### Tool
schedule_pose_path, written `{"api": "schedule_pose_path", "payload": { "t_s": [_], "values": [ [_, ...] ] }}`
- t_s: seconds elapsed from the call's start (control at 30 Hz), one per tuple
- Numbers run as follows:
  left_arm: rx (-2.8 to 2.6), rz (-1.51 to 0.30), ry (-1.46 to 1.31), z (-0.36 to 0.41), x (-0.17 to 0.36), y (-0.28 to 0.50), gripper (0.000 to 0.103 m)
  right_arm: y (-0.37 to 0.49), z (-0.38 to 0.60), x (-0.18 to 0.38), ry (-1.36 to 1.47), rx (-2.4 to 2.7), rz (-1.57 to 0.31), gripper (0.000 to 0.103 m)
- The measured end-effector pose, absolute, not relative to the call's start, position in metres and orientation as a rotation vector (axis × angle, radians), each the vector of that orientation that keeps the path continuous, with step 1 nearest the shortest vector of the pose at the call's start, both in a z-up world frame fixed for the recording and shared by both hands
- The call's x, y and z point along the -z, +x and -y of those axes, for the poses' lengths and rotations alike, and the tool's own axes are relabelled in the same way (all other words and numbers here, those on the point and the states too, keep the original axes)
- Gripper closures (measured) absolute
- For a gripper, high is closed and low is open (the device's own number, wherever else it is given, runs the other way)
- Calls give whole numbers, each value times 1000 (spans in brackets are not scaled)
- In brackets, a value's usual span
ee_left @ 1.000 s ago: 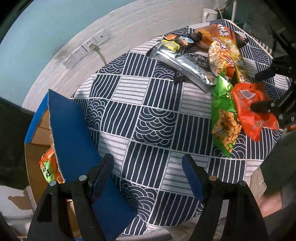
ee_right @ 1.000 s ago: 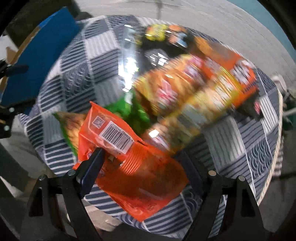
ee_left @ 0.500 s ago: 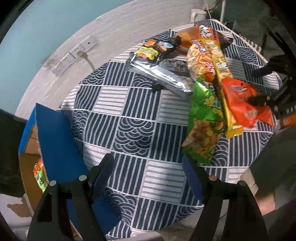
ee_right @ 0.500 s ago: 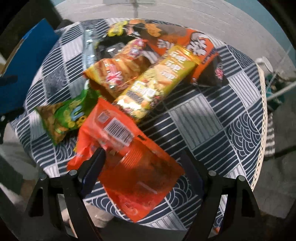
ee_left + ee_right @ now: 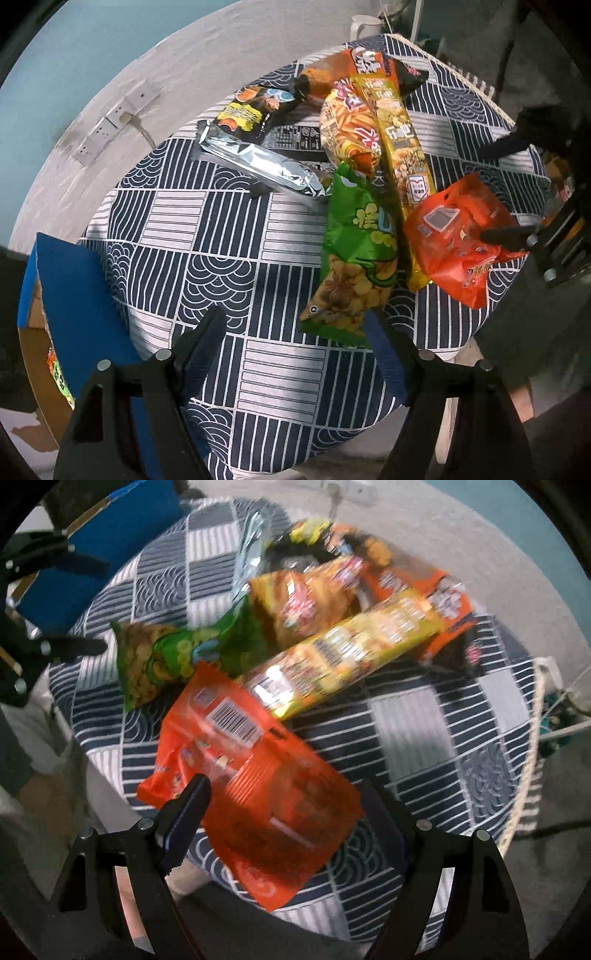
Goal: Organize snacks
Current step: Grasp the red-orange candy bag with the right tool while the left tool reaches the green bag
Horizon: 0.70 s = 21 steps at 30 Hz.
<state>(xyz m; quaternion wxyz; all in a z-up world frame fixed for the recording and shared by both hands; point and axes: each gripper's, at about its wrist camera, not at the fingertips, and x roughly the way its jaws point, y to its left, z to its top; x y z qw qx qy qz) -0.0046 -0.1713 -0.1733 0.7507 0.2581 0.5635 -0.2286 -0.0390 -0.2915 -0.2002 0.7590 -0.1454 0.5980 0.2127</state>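
Note:
Several snack bags lie on a round table with a navy patterned cloth. A red-orange bag lies at the right edge, also in the right wrist view. My right gripper is open, its jaws on either side of this bag's near end; it shows in the left wrist view. A green bag lies beside it. My left gripper is open and empty, its right finger near the green bag's lower corner. A long yellow bag and a silver bag lie farther back.
A cardboard box with blue flaps stands at the table's left edge, with a snack bag inside. Orange and black bags lie at the far side. A wall socket strip is behind. The left gripper shows in the right wrist view.
My left gripper has moved right, toward the green bag, and the box has slid to the view's left edge. The right gripper stays around the red-orange bag, drawn back slightly.

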Motion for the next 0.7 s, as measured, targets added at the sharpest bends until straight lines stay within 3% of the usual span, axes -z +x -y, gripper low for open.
{"api": "schedule_pose_path", "payload": {
  "t_s": [0.2, 0.7],
  "values": [
    [510, -1254, 551, 170, 178, -3, 24, -54, 276, 199, -431, -560, -1306, 20],
    [538, -1297, 530, 181, 190, -1, 24, -48, 247, 255, -557, -599, -1333, 20]
  ]
}}
